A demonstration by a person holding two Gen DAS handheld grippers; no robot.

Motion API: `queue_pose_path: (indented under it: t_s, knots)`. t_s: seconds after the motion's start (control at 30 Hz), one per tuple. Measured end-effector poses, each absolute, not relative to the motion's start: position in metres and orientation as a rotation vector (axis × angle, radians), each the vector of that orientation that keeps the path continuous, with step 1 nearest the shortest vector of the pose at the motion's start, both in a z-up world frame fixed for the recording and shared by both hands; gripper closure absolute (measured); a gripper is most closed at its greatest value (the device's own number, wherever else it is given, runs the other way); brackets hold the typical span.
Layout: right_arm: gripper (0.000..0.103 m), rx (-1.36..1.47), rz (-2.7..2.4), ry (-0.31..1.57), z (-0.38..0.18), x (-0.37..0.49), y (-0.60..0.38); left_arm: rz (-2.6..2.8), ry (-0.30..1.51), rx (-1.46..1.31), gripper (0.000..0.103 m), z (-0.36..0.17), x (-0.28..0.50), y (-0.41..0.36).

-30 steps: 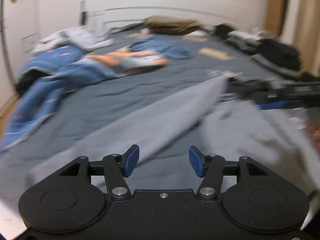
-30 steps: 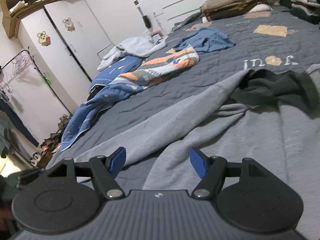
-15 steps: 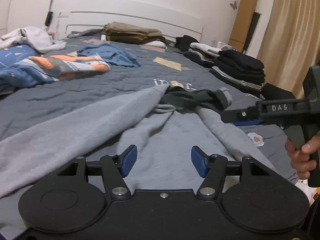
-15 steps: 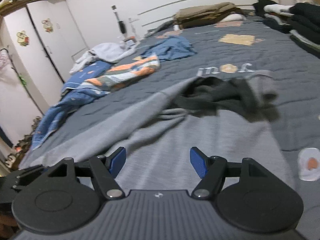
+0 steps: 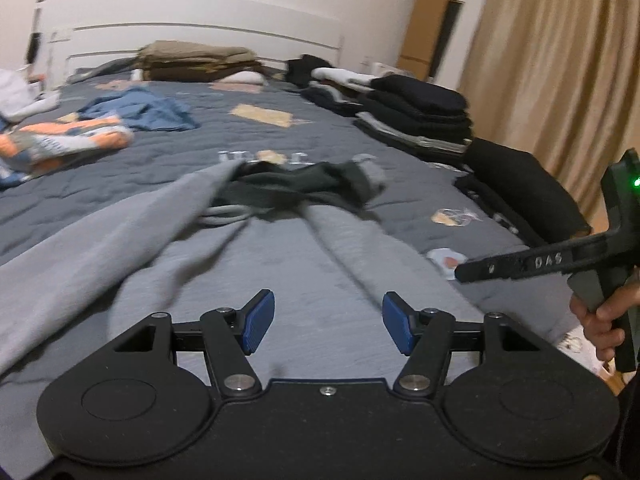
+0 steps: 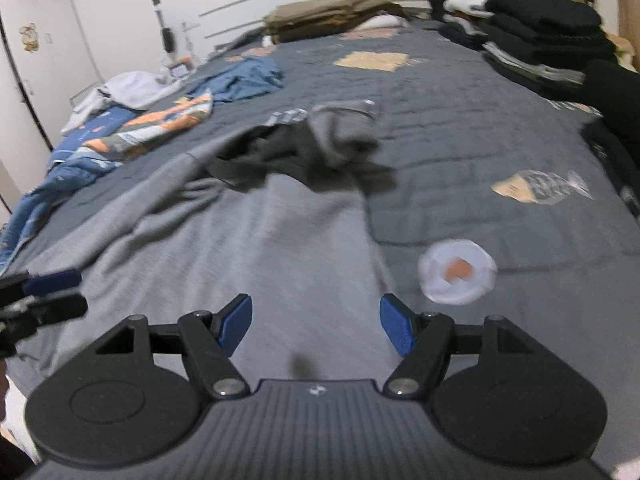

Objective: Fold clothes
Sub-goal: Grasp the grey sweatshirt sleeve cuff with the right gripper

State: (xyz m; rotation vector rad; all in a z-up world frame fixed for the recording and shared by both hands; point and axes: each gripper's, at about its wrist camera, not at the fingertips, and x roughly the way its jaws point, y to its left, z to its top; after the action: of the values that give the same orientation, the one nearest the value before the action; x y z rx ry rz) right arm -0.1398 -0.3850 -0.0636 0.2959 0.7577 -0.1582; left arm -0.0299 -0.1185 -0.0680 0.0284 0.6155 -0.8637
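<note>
We see the light grey fleece hooded sweatshirt (image 5: 304,264) flat on the quilted bed (image 5: 328,136) | long axis toward 12 o'clock, hood far | left gripper (image 5: 328,328) and right gripper (image 6: 316,326) wide, empty, over its near hem | neither clearly nearer.

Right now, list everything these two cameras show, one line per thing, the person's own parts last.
grey hoodie: one, light grey with a dark hood lining, spread flat on the near part of the bed
quilt: one, slate grey with tan patches, covering the bed
blue garment: one, crumpled, far left
orange patterned cloth: one, orange, white and blue, left side
folded dark stack: one pile, black and grey, right edge of the bed
brown folded pile: one, by the headboard
curtain: beige, right wall
left gripper: black, blue pads, open and empty above the hoodie
right gripper: black, blue pads, open and empty
hand: one, on the right gripper's handle
</note>
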Motion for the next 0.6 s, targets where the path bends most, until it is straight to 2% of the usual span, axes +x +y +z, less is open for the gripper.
queue_pose_path:
  t_s: [0.43,0.6]
  knots:
    - [0.033,0.372,-0.227,0.853,-0.098,-0.225,-0.401,-1.007,0.588,0.030,0.044,-0.059,-0.059,-0.180]
    - [0.033,0.434,-0.176,0.881,-0.116,-0.234,-0.400,-1.031,0.606,0.017,0.044,-0.060,-0.064,-0.192]
